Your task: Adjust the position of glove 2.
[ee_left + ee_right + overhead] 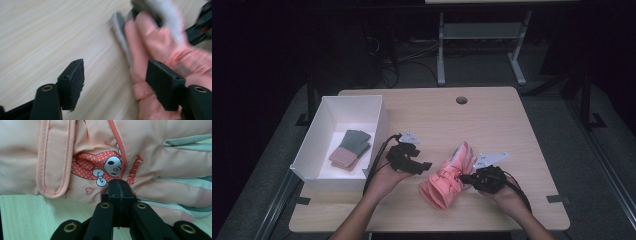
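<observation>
Green-pink gloves (351,148) lie in the white box (307,150), left; right hand-held gripper (119,195) pinches the pink glove (447,177); left hand-held gripper (113,80) gapes empty; boxing apparently remains.

both forearms are bare, no sleeves in sight. the left gripper (424,166) and right gripper (466,177) are matte black, each with 2 flat, blocky fingers (72,81) on rounded arms fixed by brass-ringed screws. each carries a grey 3-cornered plate (410,137) on top and trails a black cable (377,160).
</observation>
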`<state>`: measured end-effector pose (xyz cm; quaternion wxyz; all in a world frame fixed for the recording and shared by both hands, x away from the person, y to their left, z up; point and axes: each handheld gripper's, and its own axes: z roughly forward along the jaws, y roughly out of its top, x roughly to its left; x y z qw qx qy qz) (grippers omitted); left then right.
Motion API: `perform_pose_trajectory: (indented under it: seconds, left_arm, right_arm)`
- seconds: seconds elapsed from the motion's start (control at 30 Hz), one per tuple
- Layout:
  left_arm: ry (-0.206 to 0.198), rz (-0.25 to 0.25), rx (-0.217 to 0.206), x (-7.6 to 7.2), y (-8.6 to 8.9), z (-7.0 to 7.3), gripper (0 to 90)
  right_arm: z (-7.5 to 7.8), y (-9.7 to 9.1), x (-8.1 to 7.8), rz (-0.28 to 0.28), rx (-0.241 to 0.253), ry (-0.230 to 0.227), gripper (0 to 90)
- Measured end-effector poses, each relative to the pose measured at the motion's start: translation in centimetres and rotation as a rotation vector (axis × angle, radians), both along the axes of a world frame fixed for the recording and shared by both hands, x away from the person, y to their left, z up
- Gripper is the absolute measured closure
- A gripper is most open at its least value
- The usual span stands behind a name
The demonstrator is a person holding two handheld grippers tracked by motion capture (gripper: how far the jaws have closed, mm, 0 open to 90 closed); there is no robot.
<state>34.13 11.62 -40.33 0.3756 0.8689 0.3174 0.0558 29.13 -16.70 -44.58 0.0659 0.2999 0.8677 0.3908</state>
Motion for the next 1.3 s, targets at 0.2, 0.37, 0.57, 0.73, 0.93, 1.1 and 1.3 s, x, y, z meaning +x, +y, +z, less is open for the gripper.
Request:
perform_pose_trajectory:
  seconds: [0.2,0.37,0.57,0.73,0.93,1.1,1.3]
  left_arm:
    - [0.004,-0.056,-0.043,0.0,-1.6,1.6,23.0]
    - [0.024,-0.139,-0.017,-0.1,-4.1,1.9,18.4]
    - [0.036,-0.183,0.013,0.4,-6.3,1.3,16.3]
    - [0.074,-0.208,0.051,1.2,-7.8,-0.2,15.9]
    - [0.139,-0.212,0.037,1.7,-8.1,-1.7,15.8]
    - [0.210,-0.209,0.019,2.3,-7.7,-3.2,14.6]
    - [0.267,-0.215,0.013,2.6,-7.7,-4.0,14.3]
  right_arm:
    - [-0.1,0.1,0.1,0.003,-0.005,-0.009,90.0]
    - [0.0,0.2,0.1,0.000,-0.007,-0.004,90.0]
    - [-0.1,0.3,0.1,-0.002,-0.010,-0.004,90.0]
    - [-0.1,0.4,0.0,-0.002,-0.014,-0.003,90.0]
    - [-0.2,0.4,0.1,0.000,-0.021,-0.003,90.0]
    - [-0.4,0.7,0.0,0.004,-0.049,-0.009,90.0]
    - [-0.6,0.7,0.0,0.005,-0.053,-0.002,90.0]
